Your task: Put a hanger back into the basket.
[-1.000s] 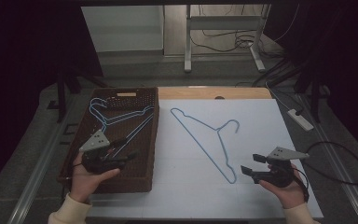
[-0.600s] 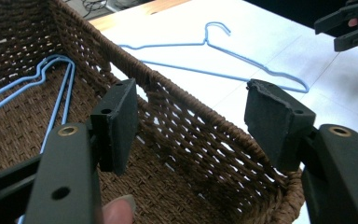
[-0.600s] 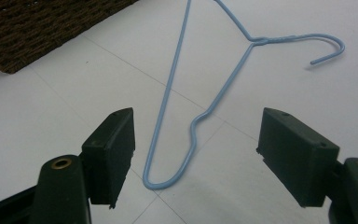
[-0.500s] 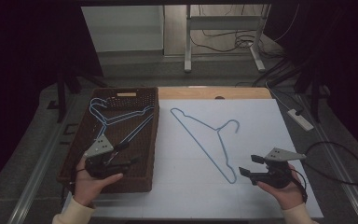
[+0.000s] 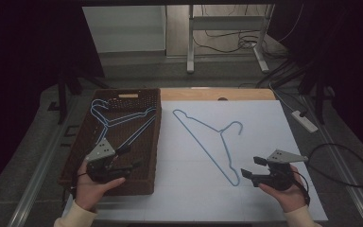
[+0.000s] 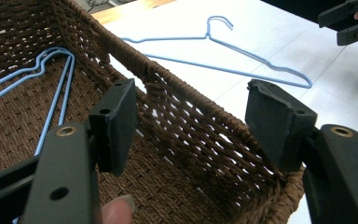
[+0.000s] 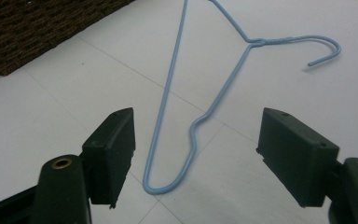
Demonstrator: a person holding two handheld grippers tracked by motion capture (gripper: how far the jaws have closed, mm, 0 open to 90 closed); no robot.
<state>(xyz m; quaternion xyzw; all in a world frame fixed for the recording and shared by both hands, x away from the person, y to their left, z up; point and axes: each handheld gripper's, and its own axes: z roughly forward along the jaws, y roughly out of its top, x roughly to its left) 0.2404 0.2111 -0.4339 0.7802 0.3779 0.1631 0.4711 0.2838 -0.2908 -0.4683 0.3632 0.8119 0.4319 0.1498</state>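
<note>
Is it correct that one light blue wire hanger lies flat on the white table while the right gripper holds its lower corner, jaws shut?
Not quite. The right gripper is open; its jaws stand apart near the corner of the light blue wire hanger without touching it, as the right gripper view shows. The hanger does lie flat on the white table.

Both grippers – left gripper (image 5: 123,158) and right gripper (image 5: 250,167) – are showing black jaws, grey three-cornered plates, brass-ringed screw holes; cream sleeves (image 5: 75,216) are covering the wrists, a black cable (image 5: 345,163) trailing toward 3 o'clock.

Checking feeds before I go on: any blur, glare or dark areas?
High view: dim, black surroundings, white table evenly lit. Left gripper view: basket weave sharp, near pads soft. Right gripper view: hanger crisp with a faint shadow, no glare.
</note>
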